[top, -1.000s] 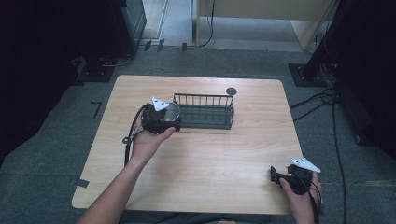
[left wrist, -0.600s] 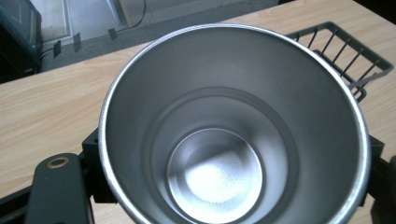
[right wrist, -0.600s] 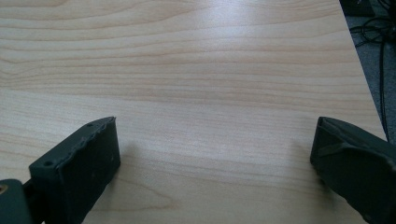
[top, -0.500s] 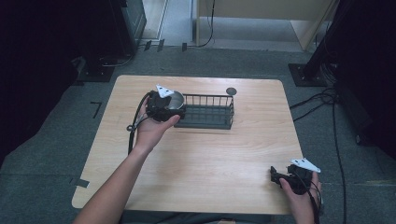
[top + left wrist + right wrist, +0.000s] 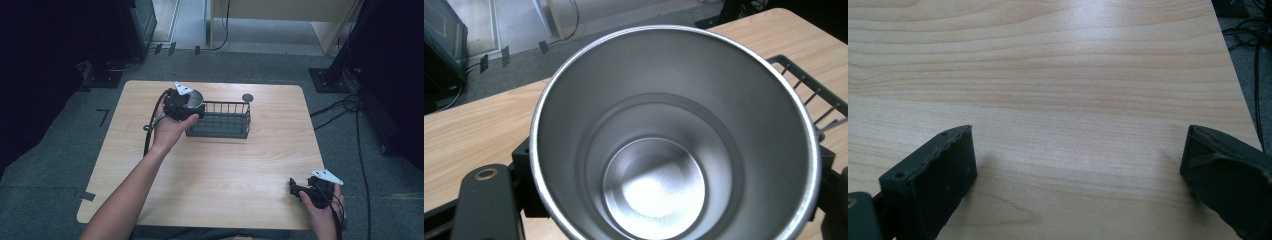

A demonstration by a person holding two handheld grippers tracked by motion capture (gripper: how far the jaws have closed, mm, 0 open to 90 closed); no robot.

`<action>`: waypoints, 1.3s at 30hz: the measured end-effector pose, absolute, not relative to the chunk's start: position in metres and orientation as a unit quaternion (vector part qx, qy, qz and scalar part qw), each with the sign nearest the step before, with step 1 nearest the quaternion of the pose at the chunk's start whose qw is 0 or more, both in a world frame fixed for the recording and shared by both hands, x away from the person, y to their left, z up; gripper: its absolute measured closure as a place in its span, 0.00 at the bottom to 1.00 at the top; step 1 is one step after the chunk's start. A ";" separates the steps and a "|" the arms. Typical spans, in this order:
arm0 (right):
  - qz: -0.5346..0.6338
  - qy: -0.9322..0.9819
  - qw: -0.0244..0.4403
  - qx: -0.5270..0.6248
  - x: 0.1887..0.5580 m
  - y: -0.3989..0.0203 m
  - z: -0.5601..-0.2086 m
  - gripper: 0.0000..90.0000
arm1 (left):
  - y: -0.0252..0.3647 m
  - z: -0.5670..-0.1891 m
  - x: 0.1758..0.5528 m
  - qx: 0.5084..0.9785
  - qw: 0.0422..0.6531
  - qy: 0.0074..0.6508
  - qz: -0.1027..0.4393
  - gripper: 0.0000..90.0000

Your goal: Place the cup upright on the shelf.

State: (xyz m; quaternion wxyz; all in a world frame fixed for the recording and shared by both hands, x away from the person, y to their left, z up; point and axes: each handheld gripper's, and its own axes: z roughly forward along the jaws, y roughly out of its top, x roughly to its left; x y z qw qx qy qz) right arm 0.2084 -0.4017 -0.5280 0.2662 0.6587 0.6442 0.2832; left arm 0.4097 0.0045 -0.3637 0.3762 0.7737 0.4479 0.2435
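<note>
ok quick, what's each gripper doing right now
Left gripper: shut on the steel cup, beside the wire basket.
Right gripper: open, holding nothing, low over the table.

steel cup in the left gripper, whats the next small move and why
Probably carry the steel cup a little further over the black wire basket and lower it in. The left gripper holds the cup at the basket's left end, above the rim, and the cup looks empty. The right gripper rests open near the table's front right corner, so it plays no part yet.
</note>
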 end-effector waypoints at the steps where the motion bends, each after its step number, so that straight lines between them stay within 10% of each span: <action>1: 0.283 0.644 0.266 0.659 0.208 -0.402 -0.528 0.01 | 0.004 -0.364 0.411 0.773 0.376 0.448 0.244 0.21; 39: 0.283 0.644 0.266 0.659 0.208 -0.402 -0.528 0.01 | -0.020 -0.413 0.449 0.786 0.346 0.460 0.226 0.21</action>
